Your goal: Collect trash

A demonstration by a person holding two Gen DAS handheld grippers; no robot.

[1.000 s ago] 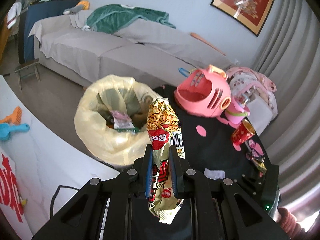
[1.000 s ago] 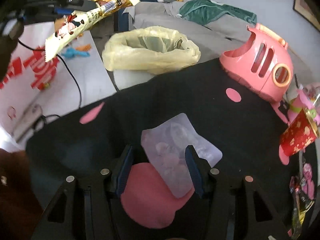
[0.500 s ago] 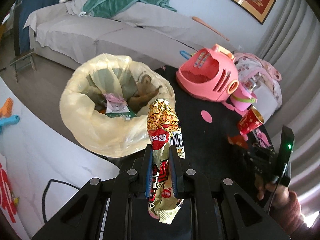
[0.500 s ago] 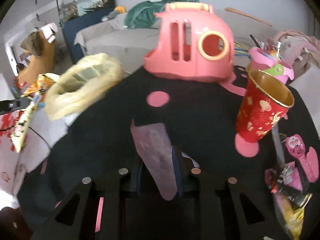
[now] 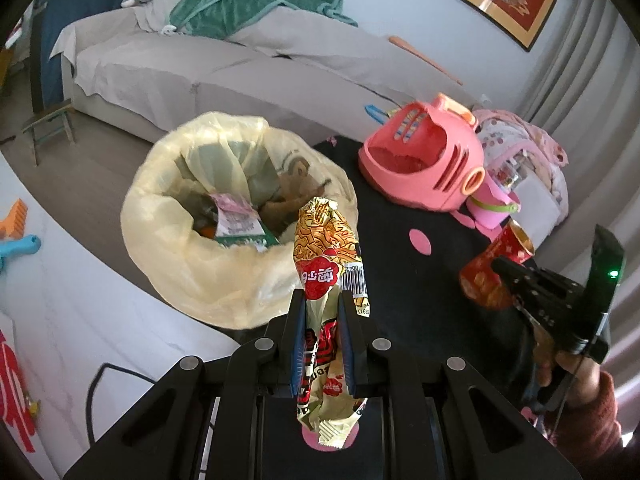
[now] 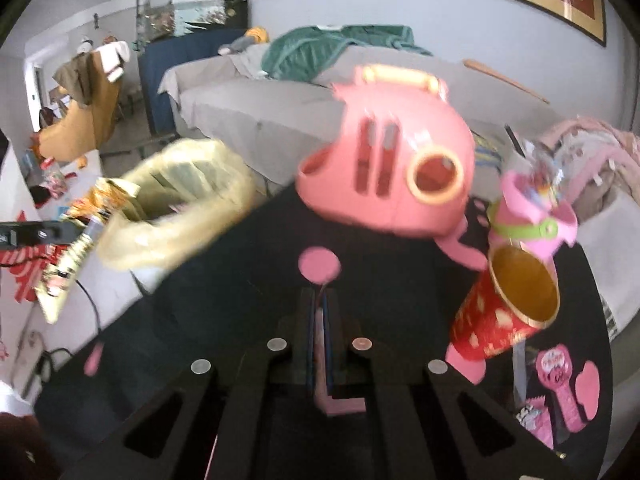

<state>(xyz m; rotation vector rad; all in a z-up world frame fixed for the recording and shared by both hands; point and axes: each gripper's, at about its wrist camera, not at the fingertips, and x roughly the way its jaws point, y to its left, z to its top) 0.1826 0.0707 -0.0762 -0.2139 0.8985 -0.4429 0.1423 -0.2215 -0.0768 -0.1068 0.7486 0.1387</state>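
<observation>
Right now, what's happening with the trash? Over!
Left gripper shut on snack wrapper, short of the trash bag. Right gripper shut on thin plastic piece. Nothing blocks the bag.

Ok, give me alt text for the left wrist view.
The left gripper pinches a crinkled snack wrapper just short of a yellow-lined trash bin already holding rubbish. A pink toy carrier sits on the black table.

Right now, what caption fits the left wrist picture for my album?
Left tool holds a snack wrapper near the yellow-lined trash bin.
</observation>
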